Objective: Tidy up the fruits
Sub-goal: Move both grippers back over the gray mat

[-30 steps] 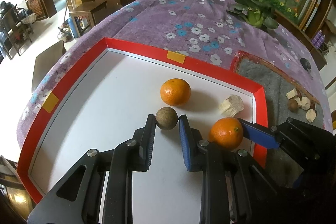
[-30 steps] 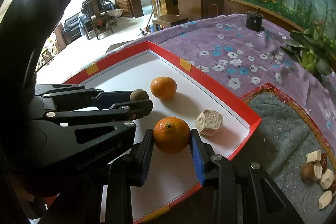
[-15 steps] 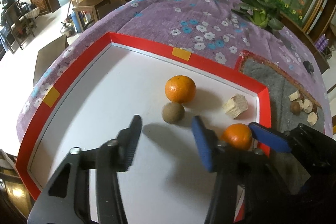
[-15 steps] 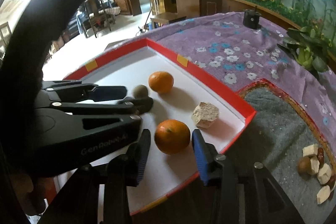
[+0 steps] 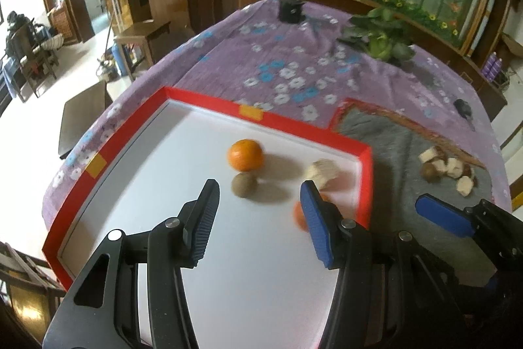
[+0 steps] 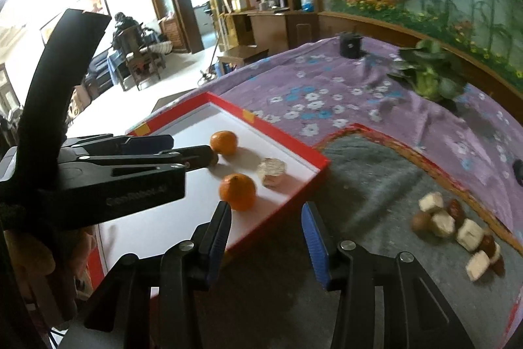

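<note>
A red-rimmed white tray (image 5: 268,123) (image 6: 291,146) holds two oranges, a small brown round fruit and a pale chunk. The far orange (image 5: 245,154) (image 6: 224,142) lies beside the brown fruit (image 5: 244,184). The near orange (image 6: 237,191) is mostly hidden behind my left finger in the left wrist view (image 5: 298,213). The pale chunk (image 5: 322,171) (image 6: 272,170) lies near the tray's right corner. My left gripper (image 5: 258,216) is open and empty above the tray. My right gripper (image 6: 266,237) is open and empty over the tray's edge.
A grey mat (image 5: 402,159) (image 6: 376,185) right of the tray carries a pile of pale cubes and brown fruits (image 5: 447,167) (image 6: 457,228). A purple flowered cloth (image 5: 294,61) covers the table. A leafy plant (image 6: 428,77) and a black cup (image 6: 349,44) stand at the back.
Both grippers opened and pulled back and up. The left let go of the brown fruit, the right let go of the near orange; both fruits now rest on the tray.
</note>
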`<state>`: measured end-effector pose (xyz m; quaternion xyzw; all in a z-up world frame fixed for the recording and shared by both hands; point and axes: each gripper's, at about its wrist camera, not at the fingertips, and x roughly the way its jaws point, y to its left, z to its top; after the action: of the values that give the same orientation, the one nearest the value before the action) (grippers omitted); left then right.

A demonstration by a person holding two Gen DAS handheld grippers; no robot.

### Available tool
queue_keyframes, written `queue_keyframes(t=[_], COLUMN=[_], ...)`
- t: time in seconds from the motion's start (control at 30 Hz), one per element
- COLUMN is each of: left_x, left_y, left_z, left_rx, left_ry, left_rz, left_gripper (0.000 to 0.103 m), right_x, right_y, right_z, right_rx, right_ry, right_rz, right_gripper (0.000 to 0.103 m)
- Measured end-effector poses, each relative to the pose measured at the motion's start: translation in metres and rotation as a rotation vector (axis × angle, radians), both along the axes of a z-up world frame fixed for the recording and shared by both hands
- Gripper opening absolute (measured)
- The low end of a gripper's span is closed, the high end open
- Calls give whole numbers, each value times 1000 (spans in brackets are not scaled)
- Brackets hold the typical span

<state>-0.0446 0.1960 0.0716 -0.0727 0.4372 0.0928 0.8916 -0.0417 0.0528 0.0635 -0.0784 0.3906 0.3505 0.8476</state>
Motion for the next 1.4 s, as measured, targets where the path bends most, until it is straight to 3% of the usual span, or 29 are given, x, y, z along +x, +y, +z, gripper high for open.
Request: queue_keyframes(t=[0.5,0.57,0.73,1.1,1.4], left_x=[10,16,32,65,86], left_y=[-98,-111,-136,-175,-178], left_z=[8,5,-7,-33,-44], left_rx=[-4,-3,-11,-30,-36], left_ry=[-7,4,37,87,97], left_rz=[-165,-185,-223,-302,-293], left_gripper=[52,61,62,62,62], right_x=[-10,-9,-5,7,18], right_y=[-122,-138,-178,-206,-216], right_z=[3,0,-10,-23,-28], right_rx=[34,39,74,99,119], right_ry=[-11,-2,29,60,73], right_rz=[-232,-262,-333,-360,-374], right_gripper=[46,46,46,46,46])
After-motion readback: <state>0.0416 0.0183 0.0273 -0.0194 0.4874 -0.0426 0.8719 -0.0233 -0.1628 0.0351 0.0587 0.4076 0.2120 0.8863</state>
